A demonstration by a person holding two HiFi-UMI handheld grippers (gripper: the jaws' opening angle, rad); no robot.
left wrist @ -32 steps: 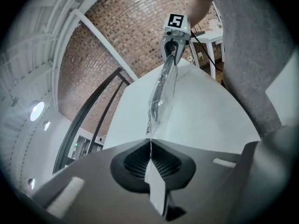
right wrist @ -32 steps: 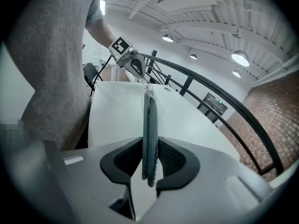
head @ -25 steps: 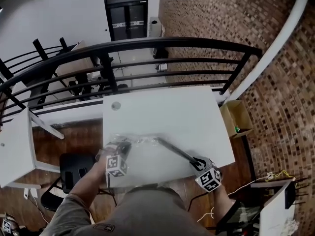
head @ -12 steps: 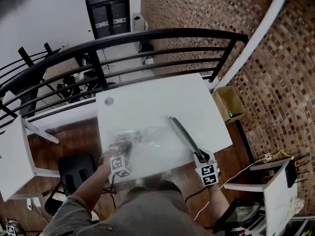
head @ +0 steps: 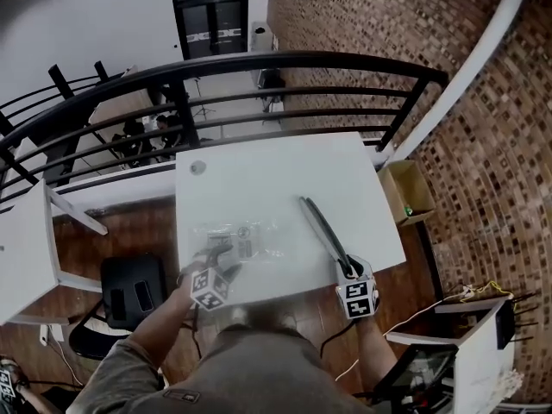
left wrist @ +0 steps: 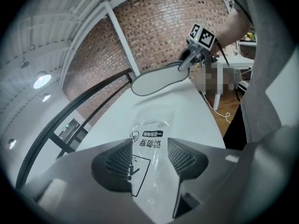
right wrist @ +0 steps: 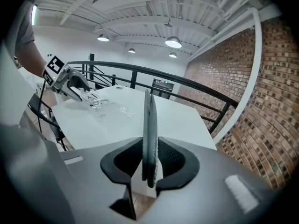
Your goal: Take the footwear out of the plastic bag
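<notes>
A clear plastic bag (head: 235, 238) with black print lies flat on the white table (head: 276, 179). My left gripper (head: 217, 260) has just been opening. Its jaws stand apart on either side of the bag's near end (left wrist: 148, 146), and the pads do not press it. My right gripper (head: 348, 271) is shut on the heel end of a flat dark piece of footwear (head: 321, 227). The footwear is outside the bag, to its right, and stands on edge between the jaws (right wrist: 148, 134). From the left gripper view the footwear (left wrist: 156, 80) hangs over the table's far side.
A black railing (head: 259, 67) runs behind the table, with a brick wall (head: 483, 162) on the right. An open cardboard box (head: 409, 193) sits on the floor past the table's right edge. A black chair (head: 131, 290) and a second white table (head: 24, 248) stand to the left.
The footwear has left the bag and moved right with my right gripper. The left jaws have opened off the bag, which now lies loose on the table.
</notes>
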